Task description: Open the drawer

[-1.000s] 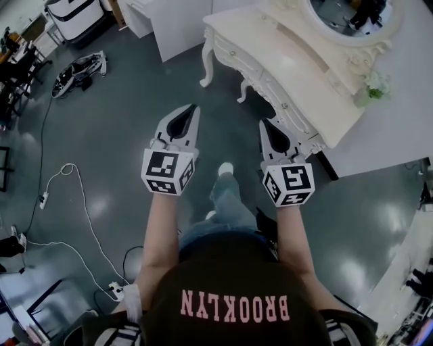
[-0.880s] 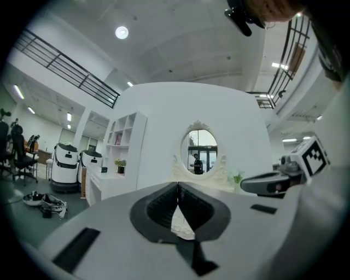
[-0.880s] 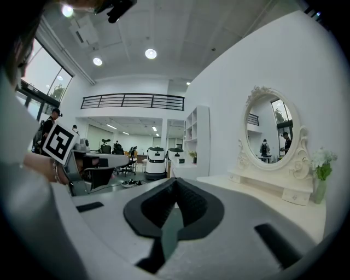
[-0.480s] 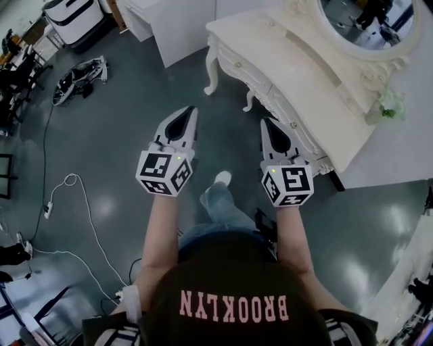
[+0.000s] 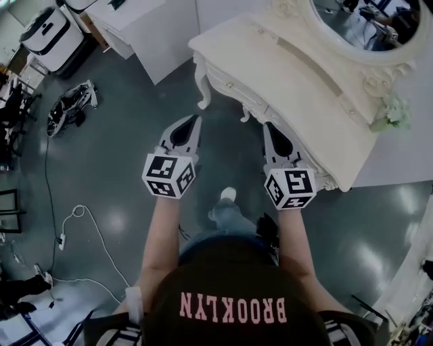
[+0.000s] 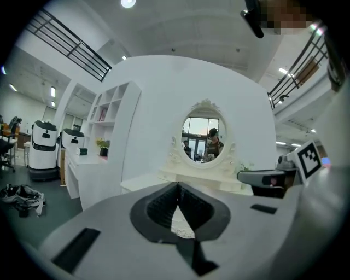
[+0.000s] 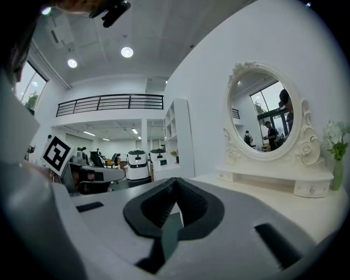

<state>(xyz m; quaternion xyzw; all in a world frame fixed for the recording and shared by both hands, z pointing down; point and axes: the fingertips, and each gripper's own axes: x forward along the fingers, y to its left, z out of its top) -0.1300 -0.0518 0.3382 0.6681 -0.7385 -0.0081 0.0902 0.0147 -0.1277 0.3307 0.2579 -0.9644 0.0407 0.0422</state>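
Creamy white wood at the far right: the table (image 5: 298, 74), with a round mirror (image 5: 358, 20) on top and little flowers (image 5: 392, 111) at its right end. Looks bigger and closer than a second ago. Stepped toward it, both arms held out in front.

Left gripper (image 5: 195, 121) pinched shut, nothing inside, out over the grey floor (image 5: 122, 135), just left of the table's curly legs. Right gripper (image 5: 269, 128) pinched shut too, nothing inside, now near the table's front side.

Drawer (image 5: 229, 84) in the table's front, between the two grippers and a bit farther off, with a small round knob. Shut tight for now, not touched yet.

So only the walking-up part looks done. Probably next: move closer to the knob, open up one gripper, grab on, then pull. Hard to grab a knob with a gripper pinched shut, so opening up first seems a must.
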